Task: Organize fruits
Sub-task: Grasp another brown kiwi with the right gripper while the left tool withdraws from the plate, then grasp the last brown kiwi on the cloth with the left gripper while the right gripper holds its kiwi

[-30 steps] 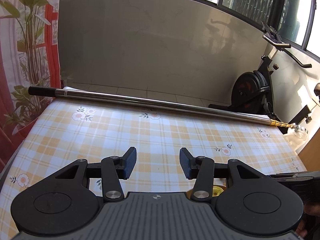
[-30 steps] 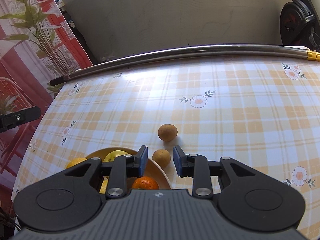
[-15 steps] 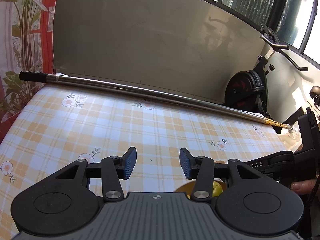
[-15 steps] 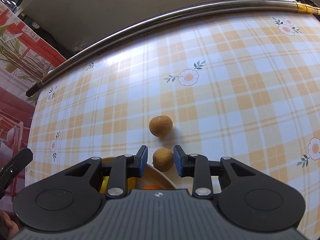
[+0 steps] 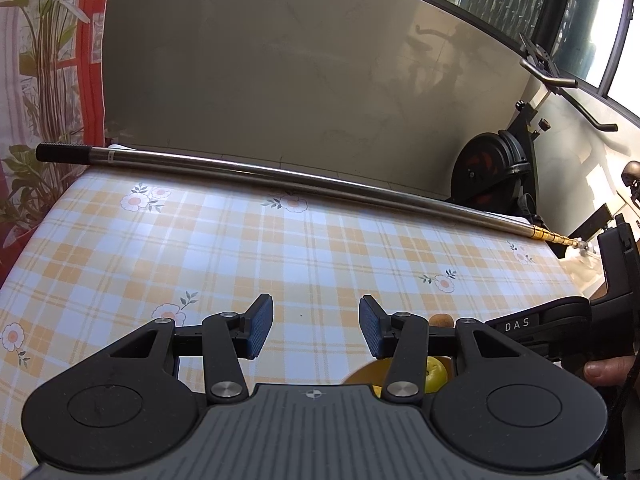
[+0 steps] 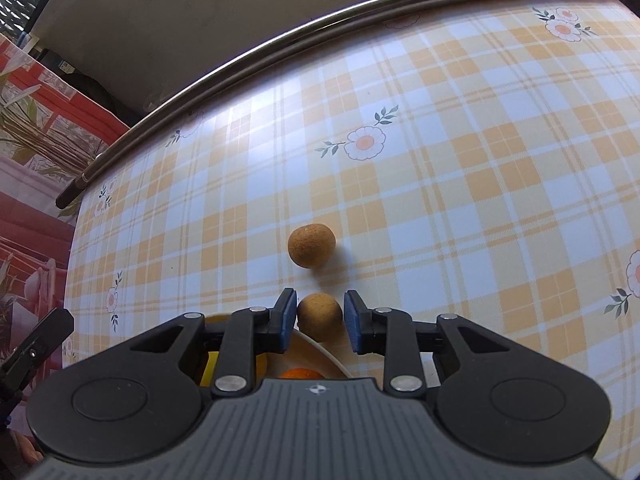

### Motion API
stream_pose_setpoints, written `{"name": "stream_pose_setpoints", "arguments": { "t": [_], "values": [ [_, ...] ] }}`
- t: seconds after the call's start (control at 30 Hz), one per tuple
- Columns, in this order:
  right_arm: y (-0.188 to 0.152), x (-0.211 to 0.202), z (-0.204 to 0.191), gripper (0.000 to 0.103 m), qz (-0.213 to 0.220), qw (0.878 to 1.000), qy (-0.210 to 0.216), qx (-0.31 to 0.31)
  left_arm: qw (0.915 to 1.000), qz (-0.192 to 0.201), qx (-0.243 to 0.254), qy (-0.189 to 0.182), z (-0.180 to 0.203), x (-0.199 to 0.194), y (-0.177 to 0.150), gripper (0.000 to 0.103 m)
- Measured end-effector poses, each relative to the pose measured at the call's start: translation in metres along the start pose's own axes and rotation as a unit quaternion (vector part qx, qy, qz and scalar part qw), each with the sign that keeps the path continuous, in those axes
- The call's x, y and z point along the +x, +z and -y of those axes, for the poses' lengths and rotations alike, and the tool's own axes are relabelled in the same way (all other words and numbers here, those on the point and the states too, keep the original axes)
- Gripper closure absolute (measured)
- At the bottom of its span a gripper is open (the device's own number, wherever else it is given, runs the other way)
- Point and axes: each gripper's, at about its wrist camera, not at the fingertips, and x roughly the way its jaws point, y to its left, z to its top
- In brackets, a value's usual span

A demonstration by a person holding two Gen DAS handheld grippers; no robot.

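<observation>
Left gripper [image 5: 316,330]: jaws apart, nothing between them, above bare checked tablecloth [image 5: 280,248]. Right gripper [image 6: 319,320]: jaws closed on the near brown fruit [image 6: 320,316], which sits at the bowl [image 6: 320,350] rim. The second brown fruit [image 6: 311,245] lies just beyond, on the cloth.

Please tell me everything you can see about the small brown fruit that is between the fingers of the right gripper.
The small brown fruit is round, with a dull, rough tan skin that looks dry. It sits between the pads of the right gripper, which is shut on it; the pads meet its two sides. It is just beyond the rim of the plate, above the checked tablecloth. Whether it rests on the cloth cannot be told. A second similar fruit lies apart, farther off.
</observation>
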Motion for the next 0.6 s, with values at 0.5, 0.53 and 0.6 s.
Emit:
{"name": "stream_pose_setpoints", "arguments": {
  "t": [0.5,0.53,0.6],
  "values": [
    [-0.020,-0.050,0.031,0.075,0.134,0.982,-0.058,-0.119,0.9968,-0.058,0.036,-0.042,0.038,0.044,0.006,0.053],
    [-0.023,-0.050,0.034,0.075,0.136,0.980,-0.064,-0.126,0.9960,-0.063,0.041,-0.047,0.042,0.049,0.006,0.053],
    [-0.029,-0.049,0.045,0.076,0.133,0.981,-0.062,-0.124,0.9945,-0.074,0.052,-0.053,0.054,0.058,0.006,0.053]
  ]
}}
